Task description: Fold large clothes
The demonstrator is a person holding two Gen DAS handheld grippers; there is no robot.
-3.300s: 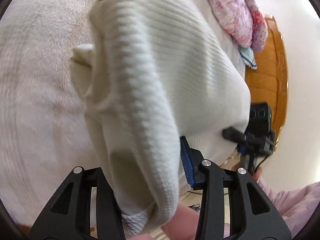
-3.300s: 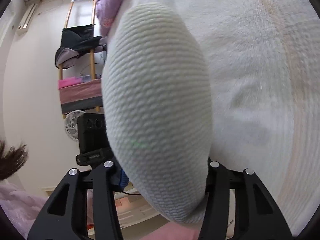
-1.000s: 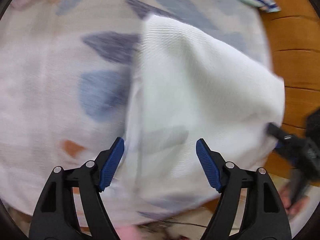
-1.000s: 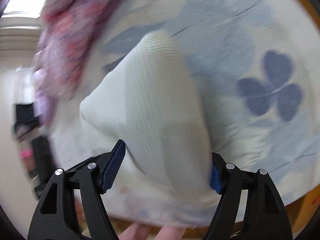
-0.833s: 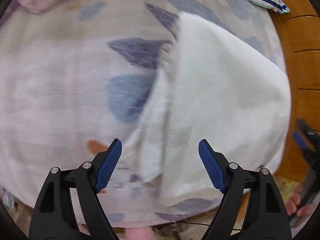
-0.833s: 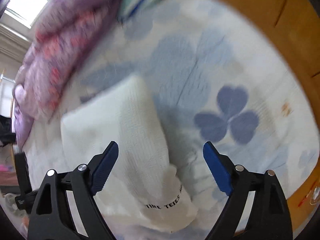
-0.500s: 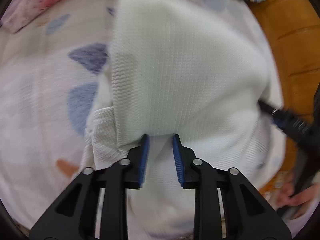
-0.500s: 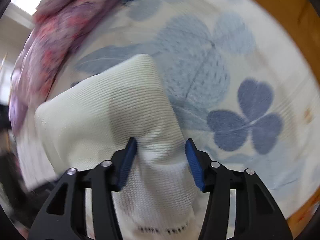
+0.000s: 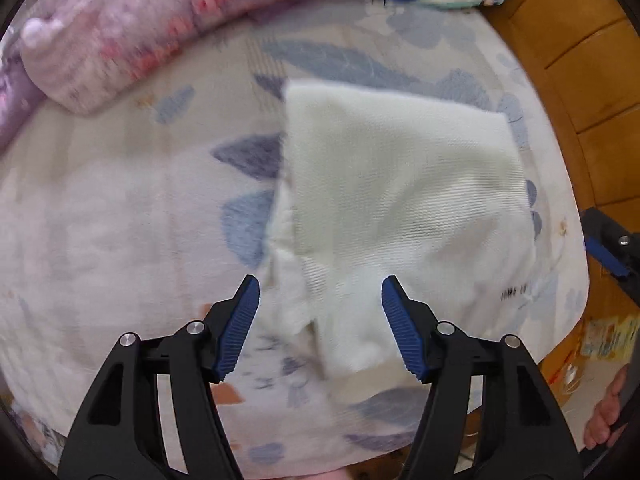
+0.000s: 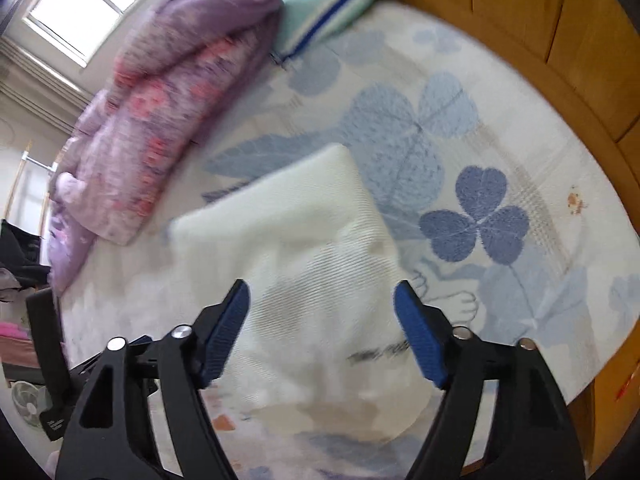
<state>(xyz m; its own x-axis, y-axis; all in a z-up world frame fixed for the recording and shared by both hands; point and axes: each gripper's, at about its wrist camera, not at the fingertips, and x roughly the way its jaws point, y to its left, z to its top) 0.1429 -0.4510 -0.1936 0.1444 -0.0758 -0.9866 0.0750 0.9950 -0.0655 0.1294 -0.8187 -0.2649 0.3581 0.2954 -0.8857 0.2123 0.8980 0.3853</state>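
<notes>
A white ribbed knit garment [image 9: 400, 200] lies folded into a rough rectangle on the flower-print bed sheet [image 9: 120, 220]. It also shows in the right wrist view [image 10: 304, 264], with a line of black lettering near its front edge. My left gripper [image 9: 320, 320] is open and empty, above the garment's near left corner. My right gripper [image 10: 322, 328] is open and empty, above the garment's near edge. Neither touches the cloth.
A pink and purple quilt [image 9: 120, 28] is bunched at the far left of the bed; it also shows in the right wrist view [image 10: 160, 112]. A teal striped pillow [image 10: 320, 0] lies at the head. A wooden headboard [image 10: 540, 32] borders the right side.
Both grippers were shut on the white garment half a second ago. They have opened and drawn back, and the garment now lies free on the bed.
</notes>
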